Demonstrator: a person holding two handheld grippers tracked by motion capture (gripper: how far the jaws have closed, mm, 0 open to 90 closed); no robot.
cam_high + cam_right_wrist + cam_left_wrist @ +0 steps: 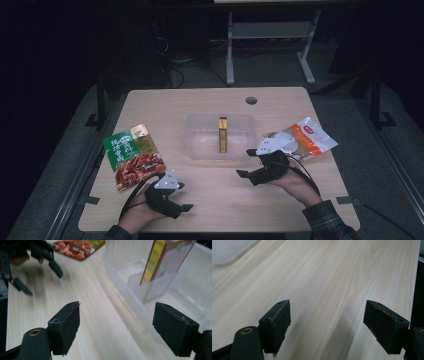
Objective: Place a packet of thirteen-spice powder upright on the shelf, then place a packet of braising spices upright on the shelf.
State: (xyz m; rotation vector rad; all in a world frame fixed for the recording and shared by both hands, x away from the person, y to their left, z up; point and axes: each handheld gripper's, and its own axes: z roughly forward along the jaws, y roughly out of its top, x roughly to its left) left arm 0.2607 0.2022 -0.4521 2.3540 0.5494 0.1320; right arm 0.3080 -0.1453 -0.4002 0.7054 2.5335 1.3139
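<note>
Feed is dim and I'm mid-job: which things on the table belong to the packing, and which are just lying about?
Job:
clear plastic bin
yellow-and-brown upright box inside it
green-and-red snack pouch
white-and-orange pouch
left gripper, open
right gripper, open

Lying about:
pale wooden table
grey desk frame behind

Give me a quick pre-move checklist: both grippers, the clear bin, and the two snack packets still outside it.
1. Left gripper empty, fingers apart over bare table: ok.
2. Right gripper empty, fingers apart: ok.
3. Clear bin upright with room inside; a narrow box already stands in it: ok.
4. Green and red packet lies flat on the table, outside the bin, reachable by the left gripper: ok.
5. White and orange packet lies behind the right gripper, partly hidden by its grey plate: cannot tell if its near edge is free to grasp.
</note>
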